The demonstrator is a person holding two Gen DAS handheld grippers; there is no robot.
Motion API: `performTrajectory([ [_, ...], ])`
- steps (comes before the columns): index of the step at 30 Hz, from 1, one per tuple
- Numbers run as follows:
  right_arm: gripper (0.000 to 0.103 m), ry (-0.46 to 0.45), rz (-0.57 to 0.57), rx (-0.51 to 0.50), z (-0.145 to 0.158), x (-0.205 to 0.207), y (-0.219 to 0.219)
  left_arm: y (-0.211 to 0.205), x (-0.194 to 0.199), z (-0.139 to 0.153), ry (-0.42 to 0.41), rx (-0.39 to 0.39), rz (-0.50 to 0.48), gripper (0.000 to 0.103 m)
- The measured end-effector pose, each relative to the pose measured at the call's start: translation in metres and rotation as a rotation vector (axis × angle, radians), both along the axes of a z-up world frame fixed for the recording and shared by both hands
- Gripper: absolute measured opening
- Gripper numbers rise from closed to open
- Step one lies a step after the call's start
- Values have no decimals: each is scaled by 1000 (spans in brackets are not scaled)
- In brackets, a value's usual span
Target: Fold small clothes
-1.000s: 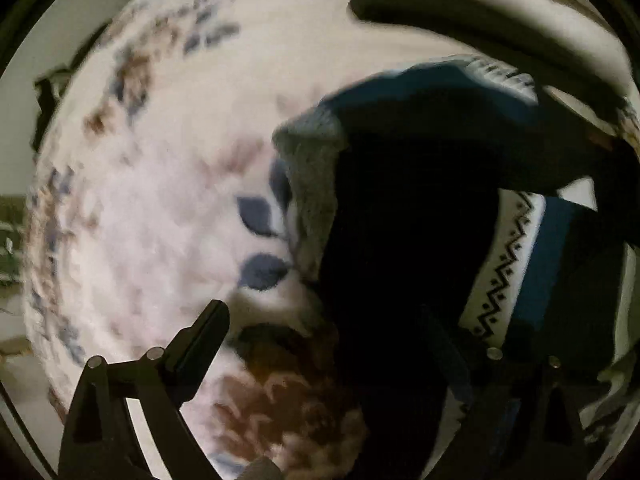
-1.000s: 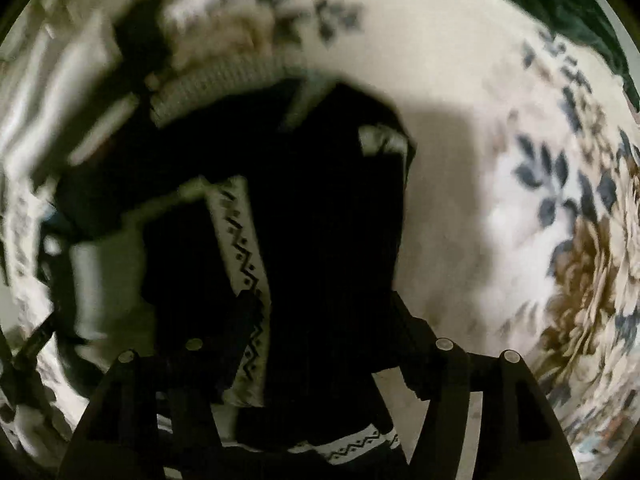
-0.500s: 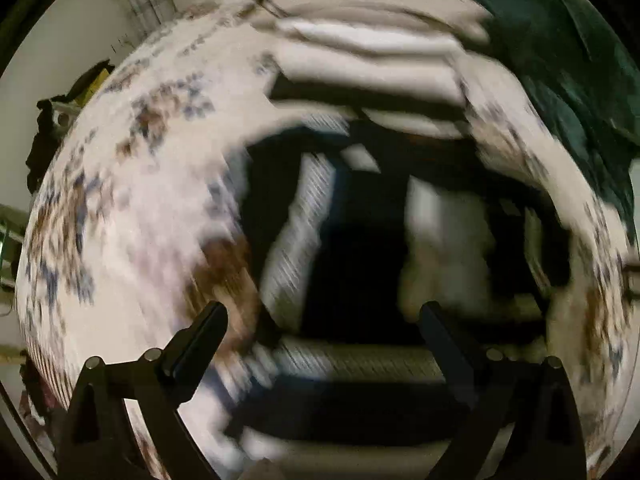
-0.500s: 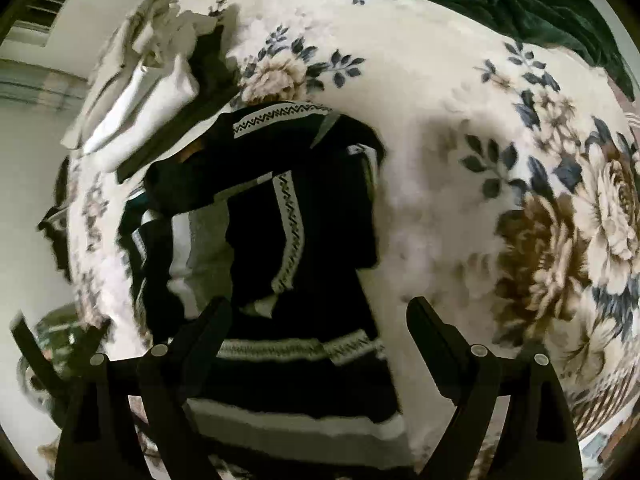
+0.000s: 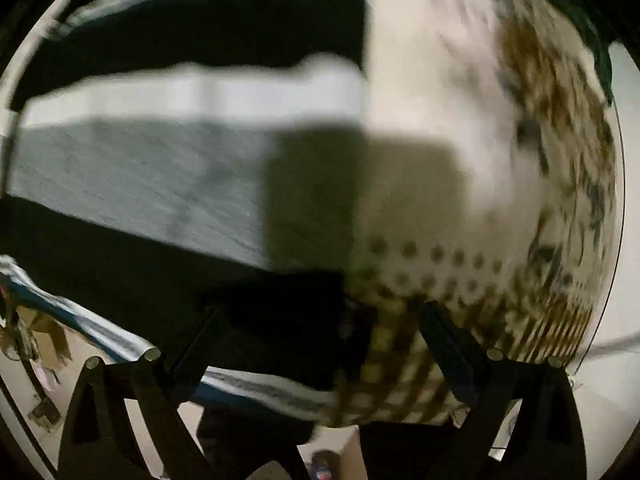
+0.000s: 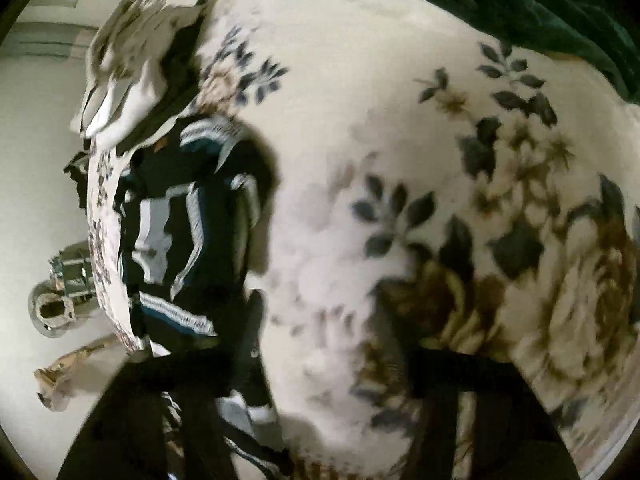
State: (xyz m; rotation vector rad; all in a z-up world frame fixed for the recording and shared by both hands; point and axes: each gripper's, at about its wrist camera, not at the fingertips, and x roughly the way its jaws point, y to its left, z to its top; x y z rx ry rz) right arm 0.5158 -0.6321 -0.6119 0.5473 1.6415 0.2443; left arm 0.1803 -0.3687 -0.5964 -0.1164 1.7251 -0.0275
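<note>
Left wrist view is badly blurred: striped sweater (image 5: 168,184) fills 9 to 12 o'clock, lying flat on the bed's floral blanket (image 5: 460,120), which takes up 1 to 4 o'clock. Left hand-held gripper (image 5: 320,328) has jaws spread apart with nothing between them, hovering over the sweater's dark edge where it meets the blanket.

Right wrist view: same sweater (image 6: 184,232) sits at 9 o'clock near the bed edge, partly folded. Pale garment pile (image 6: 128,80) is at 10 o'clock, just beside it. Green throw (image 6: 520,8) lies at 1 o'clock. Right hand-held gripper (image 6: 336,364) is spread wide over bare blanket and grips nothing.

Handling guess: knit is soft, floppy, fairly light, probably a bit stretchy; it'll sag and drag on the fuzzy blanket. Pinch at hem corners or along a folded edge, both layers, and lift clear before carrying over.
</note>
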Motion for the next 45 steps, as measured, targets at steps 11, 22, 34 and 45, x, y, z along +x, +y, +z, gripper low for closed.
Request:
performTrajectory([
  [11,63,158,-91,251,-113,95,56,-22,6,-23,-155,161,-95,36],
  [22,3,58,1,182,-62,123,109,60,4,68,-299,111,54,3],
  [34,3,-81,171,117,58,160,246,231,-5,132,-409,138,353,3],
  [45,2,-111,299,-34,40,214,486,377,-19,80,-359,75,543,3],
])
